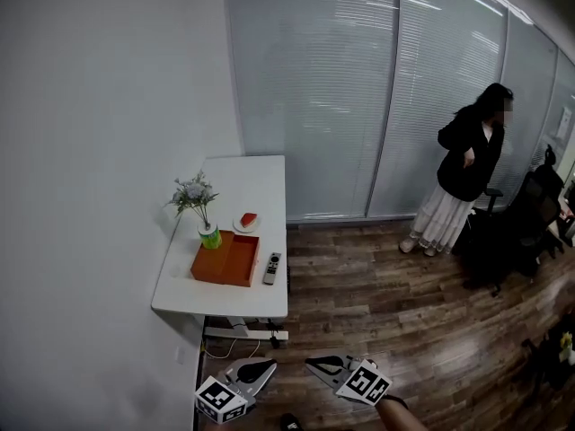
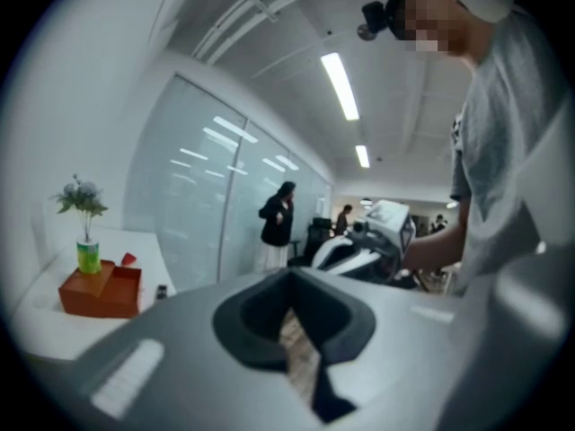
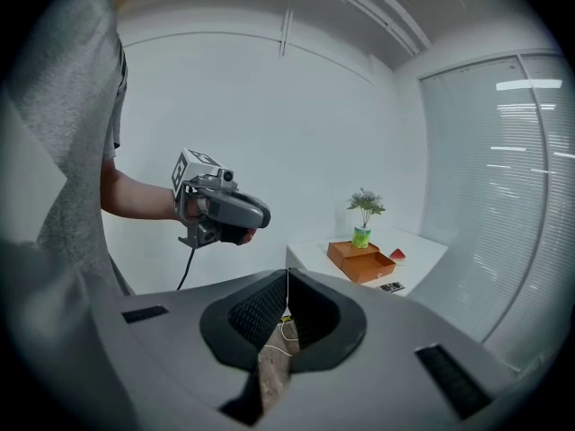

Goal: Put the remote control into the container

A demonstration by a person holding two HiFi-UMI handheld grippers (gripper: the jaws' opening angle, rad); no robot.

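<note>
The dark remote control (image 1: 271, 268) lies on the white table (image 1: 260, 182), just right of the orange open container (image 1: 226, 260). Both grippers hang low over the floor, well short of the table's near end. My left gripper (image 1: 268, 367) and right gripper (image 1: 313, 364) point toward each other, jaws shut and empty. In the left gripper view the closed jaws (image 2: 292, 281) frame the distant container (image 2: 103, 290) and the remote (image 2: 162, 291). In the right gripper view the shut jaws (image 3: 287, 277) face the left gripper (image 3: 220, 209), with the container (image 3: 359, 260) and remote (image 3: 392, 286) beyond.
A green vase of flowers (image 1: 208, 232) and a plate with a watermelon slice (image 1: 247, 221) stand behind the container. A power strip (image 1: 260, 334) lies on the wooden floor under the table. A person (image 1: 467, 164) stands by the blinds near an office chair (image 1: 530, 214).
</note>
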